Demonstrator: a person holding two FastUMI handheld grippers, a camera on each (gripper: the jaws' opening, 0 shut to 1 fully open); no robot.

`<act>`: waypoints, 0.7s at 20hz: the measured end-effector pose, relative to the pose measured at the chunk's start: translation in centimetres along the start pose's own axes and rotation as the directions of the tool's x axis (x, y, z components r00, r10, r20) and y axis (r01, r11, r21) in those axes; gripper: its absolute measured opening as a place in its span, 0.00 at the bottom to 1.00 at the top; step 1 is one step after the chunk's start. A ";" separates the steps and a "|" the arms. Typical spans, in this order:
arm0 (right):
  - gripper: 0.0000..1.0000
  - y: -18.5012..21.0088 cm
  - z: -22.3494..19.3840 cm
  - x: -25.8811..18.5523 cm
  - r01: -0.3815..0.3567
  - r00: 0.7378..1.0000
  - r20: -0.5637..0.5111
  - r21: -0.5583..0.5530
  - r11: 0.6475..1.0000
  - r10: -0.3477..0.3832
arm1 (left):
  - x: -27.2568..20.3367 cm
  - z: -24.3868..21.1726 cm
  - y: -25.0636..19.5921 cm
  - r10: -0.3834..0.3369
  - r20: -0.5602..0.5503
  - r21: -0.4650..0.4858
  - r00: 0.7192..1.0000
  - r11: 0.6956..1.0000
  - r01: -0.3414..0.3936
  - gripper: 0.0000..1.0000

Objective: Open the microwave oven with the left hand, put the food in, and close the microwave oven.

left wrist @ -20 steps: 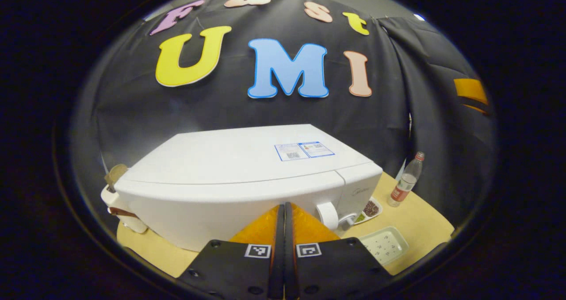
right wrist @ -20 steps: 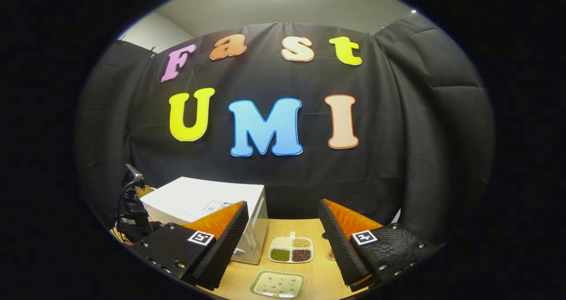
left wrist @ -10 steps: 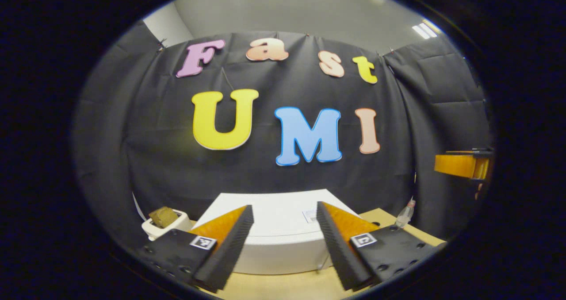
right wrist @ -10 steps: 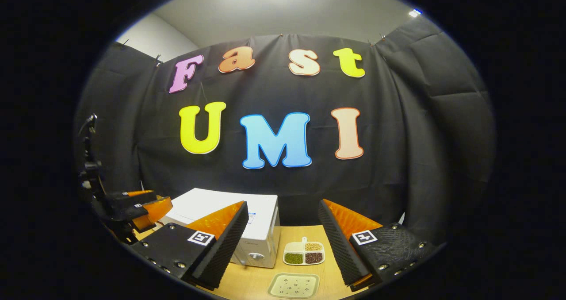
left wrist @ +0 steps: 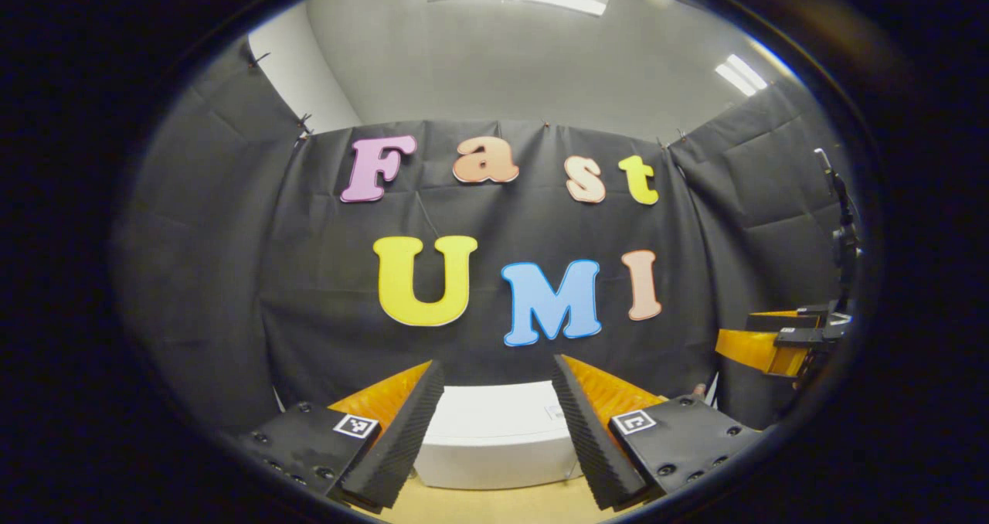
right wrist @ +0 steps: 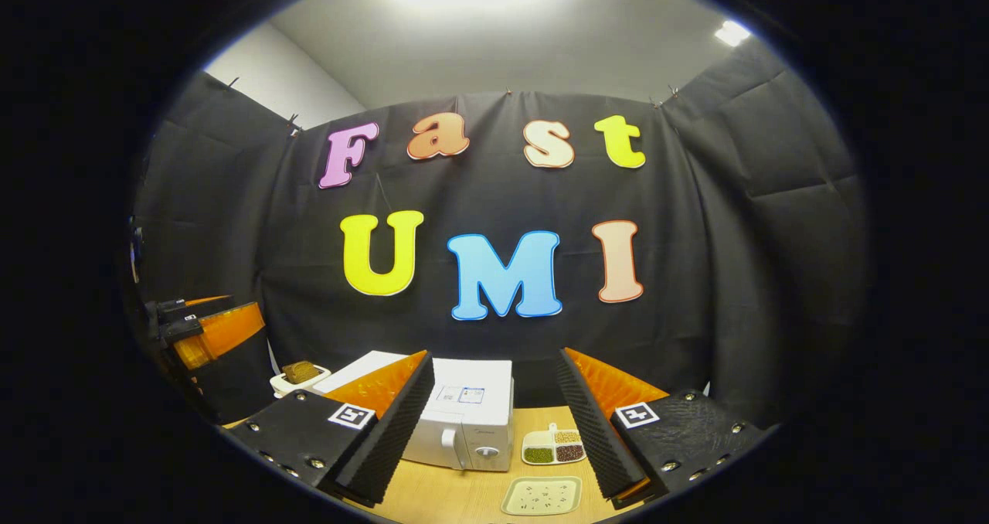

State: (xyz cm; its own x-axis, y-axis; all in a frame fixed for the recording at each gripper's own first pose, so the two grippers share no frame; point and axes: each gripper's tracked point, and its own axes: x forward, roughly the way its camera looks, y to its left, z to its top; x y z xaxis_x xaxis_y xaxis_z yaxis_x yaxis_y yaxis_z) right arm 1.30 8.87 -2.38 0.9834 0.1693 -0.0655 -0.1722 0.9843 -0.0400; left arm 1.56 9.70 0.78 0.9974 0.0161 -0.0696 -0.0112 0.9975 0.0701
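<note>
Left gripper point(left wrist: 494, 439) is hovering with fingers spread, empty, above the closed microwave oven point(right wrist: 463, 423) sitting toward the bench's point(right wrist: 433, 501) left rear. Right gripper point(right wrist: 494, 431) is gaping too, holding nothing. Opening looks not yet begun; next, the left needs to be reaching for the door's edge.

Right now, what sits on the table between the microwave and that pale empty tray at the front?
In the right gripper view, only bare table lies between the microwave and the pale tray; the divided dish of beans stands beside the microwave, behind the tray.
</note>
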 end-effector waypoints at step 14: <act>0.97 3.5 1.2 -6.3 0.052 0.999 -0.013 -0.024 0.998 -0.052 | -7.1 1.4 4.1 -0.001 0.029 -0.036 1.000 0.999 0.002 0.95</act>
State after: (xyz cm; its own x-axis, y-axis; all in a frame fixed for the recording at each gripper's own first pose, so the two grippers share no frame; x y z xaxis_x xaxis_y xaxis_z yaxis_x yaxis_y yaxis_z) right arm -5.42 11.34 -0.90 0.9901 0.1173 -0.0765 -0.1226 0.9902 -0.0675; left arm -5.43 13.62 2.93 0.9991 0.0133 -0.0412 -0.0119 0.9994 0.0338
